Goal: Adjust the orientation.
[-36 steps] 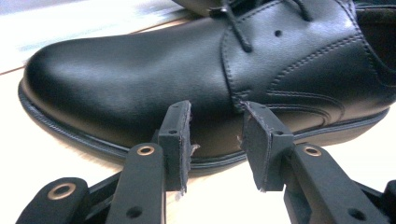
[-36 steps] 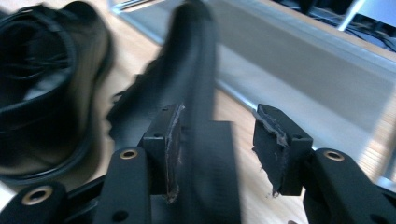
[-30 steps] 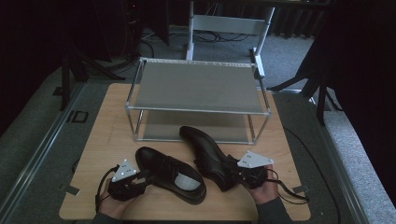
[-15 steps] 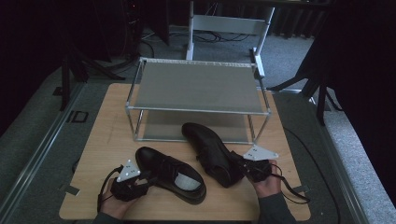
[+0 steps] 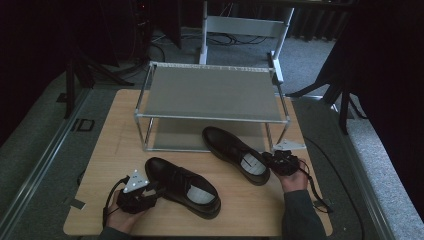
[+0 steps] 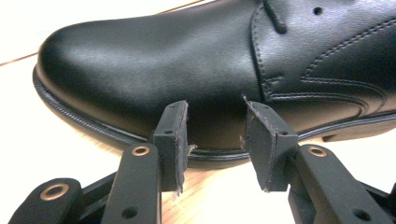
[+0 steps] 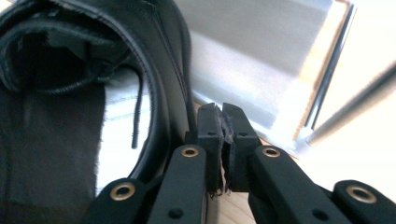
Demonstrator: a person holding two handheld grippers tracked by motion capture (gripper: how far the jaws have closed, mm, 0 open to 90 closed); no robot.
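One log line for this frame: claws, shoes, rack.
left claw: open beside near shoe | right claw: shut, empty, against far shoe heel | rack: shelves empty

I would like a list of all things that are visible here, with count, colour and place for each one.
shoes: 2, black; left shoe on the table near the front, right shoe at the open front of the rack
rack: 1, grey metal, two shelves, at the back of the table
table: 1, light wood, under everything
chair frame: 1, grey, on the floor behind the table
left gripper: 1, black, fingers open, beside the left shoe's sole
right gripper: 1, black, fingers shut, empty, against the right shoe's heel side
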